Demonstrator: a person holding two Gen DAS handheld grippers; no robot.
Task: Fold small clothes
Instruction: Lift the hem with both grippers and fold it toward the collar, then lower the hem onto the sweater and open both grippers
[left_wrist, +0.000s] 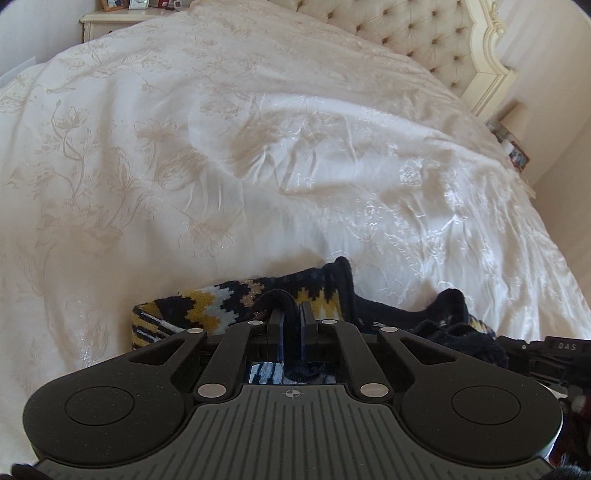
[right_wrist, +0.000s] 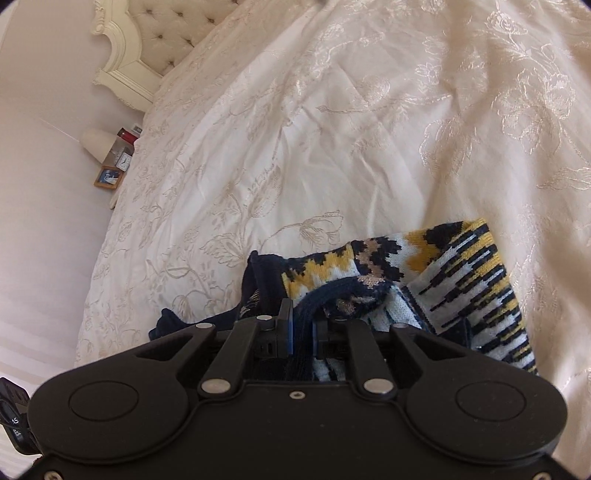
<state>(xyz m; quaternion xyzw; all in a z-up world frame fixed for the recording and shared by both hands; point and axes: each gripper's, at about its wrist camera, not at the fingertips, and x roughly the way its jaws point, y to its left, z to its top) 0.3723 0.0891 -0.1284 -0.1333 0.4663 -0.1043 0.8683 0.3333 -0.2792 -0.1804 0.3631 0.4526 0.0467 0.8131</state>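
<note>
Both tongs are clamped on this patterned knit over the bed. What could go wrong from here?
1. Each of the tongs, left and right, pinches only a thin dark edge of the knit garment; a pull apart might slip it free.
2. The garment looks bunched between them, so a fold now may come out uneven.
3. Dragging it could wrinkle the bedspread further.

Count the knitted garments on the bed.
1. A navy, yellow and white patterned knit garment lies on the bedspread, pinched by both the left gripper and right gripper. Folds may hide more.
</note>
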